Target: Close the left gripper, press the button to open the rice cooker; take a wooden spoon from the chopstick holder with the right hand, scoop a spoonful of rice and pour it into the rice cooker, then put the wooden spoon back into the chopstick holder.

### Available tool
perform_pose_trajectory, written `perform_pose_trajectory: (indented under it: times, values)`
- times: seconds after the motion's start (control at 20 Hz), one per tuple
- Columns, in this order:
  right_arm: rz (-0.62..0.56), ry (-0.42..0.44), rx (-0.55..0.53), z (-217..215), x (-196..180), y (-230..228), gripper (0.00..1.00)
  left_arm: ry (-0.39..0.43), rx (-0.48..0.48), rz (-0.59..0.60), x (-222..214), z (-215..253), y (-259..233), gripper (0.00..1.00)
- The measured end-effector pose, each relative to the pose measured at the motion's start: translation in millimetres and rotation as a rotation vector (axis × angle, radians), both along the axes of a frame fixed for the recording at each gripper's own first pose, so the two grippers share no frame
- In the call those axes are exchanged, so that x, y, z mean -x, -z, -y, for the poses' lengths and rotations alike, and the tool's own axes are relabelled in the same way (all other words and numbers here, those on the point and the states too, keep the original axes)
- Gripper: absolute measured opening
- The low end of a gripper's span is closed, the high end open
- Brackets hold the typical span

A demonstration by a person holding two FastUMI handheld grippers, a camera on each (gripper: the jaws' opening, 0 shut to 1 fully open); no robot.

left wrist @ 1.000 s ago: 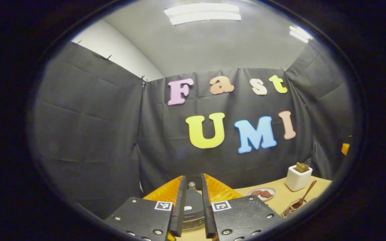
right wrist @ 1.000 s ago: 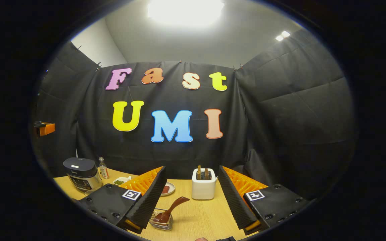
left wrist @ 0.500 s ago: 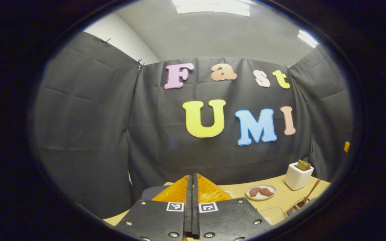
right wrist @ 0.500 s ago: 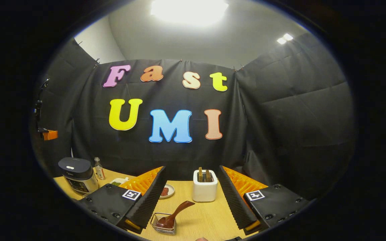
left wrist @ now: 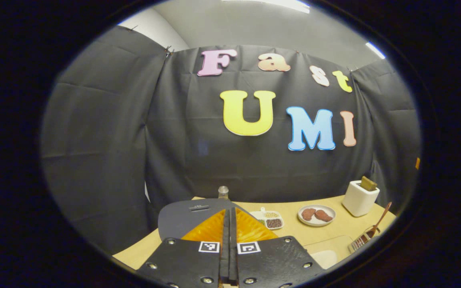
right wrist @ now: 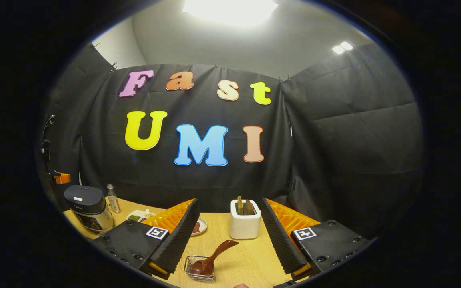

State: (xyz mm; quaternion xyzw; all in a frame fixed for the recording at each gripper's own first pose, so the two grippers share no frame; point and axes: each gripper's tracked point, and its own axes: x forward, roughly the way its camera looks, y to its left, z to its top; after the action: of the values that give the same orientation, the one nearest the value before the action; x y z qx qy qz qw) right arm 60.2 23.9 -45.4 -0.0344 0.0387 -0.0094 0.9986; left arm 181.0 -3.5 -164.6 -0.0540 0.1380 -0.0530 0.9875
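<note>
The left gripper view rides low and close behind the rice cooker [left wrist: 192, 218], looking over its dark lid toward the back cloth wall, tilted slightly upward so the ceiling shows at top. The right gripper view sits farther to the right and farther back from the table [right wrist: 246, 260] — it faces the same back wall, with the cooker small at its far left. Both views share the wooden table, the white toaster [left wrist: 359, 197] [right wrist: 245, 224], the wire chopstick holder [right wrist: 201, 269] with the wooden spoon [right wrist: 214, 256] — and the small plate [left wrist: 316, 215].
</note>
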Motion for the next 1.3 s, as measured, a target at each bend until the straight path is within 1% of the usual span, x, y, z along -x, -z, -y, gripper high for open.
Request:
perform_pose_trajectory:
  times: [0.25,0.45,0.55,0.6,0.65,0.7,0.75,0.8,0.85,1.05,1.15,1.2,1.3]
  values:
    - [-0.020,0.004,0.006,-12.1,-4.7,4.2,0.98,0.032,-0.021,-0.077,-4.8,2.3,49.9,0.01]
    - [-0.029,0.003,0.020,-16.4,-7.2,6.9,0.98,0.039,-0.015,-0.118,-5.0,2.9,74.3,0.01]
    - [-0.030,0.001,0.027,-17.6,-8.8,6.1,0.98,0.035,-0.014,-0.162,-2.6,3.0,93.3,0.01]
    - [-0.033,0.002,0.028,-17.6,-10.7,6.5,0.98,0.027,-0.002,-0.133,-2.6,2.5,94.3,0.02]
    - [-0.032,0.001,0.030,-17.7,-11.1,6.7,0.98,0.021,0.004,-0.140,-1.3,3.9,99.1,0.02]
    - [-0.028,0.000,0.031,-18.0,-10.6,5.7,0.98,0.008,0.020,-0.144,0.0,0.2,99.2,0.07]
    - [-0.025,-0.001,0.029,-18.4,-11.1,5.0,0.98,0.002,0.022,-0.148,-0.1,1.7,100.2,0.00]
    - [-0.024,-0.005,0.026,-18.9,-11.2,4.8,0.98,-0.001,0.017,-0.164,1.4,1.8,102.7,0.02]
    - [-0.023,-0.009,0.022,-19.6,-11.9,5.8,0.97,-0.006,0.017,-0.148,1.3,4.0,102.3,0.02]
    - [-0.031,-0.016,0.019,-14.4,-17.3,10.0,0.98,-0.020,-0.015,-0.100,-3.6,0.9,76.6,0.02]
    - [-0.042,-0.018,0.006,-9.7,-20.6,13.5,0.98,-0.044,-0.027,-0.013,-13.0,-5.0,38.4,0.00]
    - [-0.048,-0.021,-0.005,-8.9,-22.1,14.9,0.98,-0.056,-0.036,0.028,-17.1,-9.1,15.5,0.02]
    - [-0.065,-0.032,-0.021,-6.1,-25.9,22.1,0.98,-0.085,-0.036,0.115,-20.1,-18.0,-28.0,0.02]
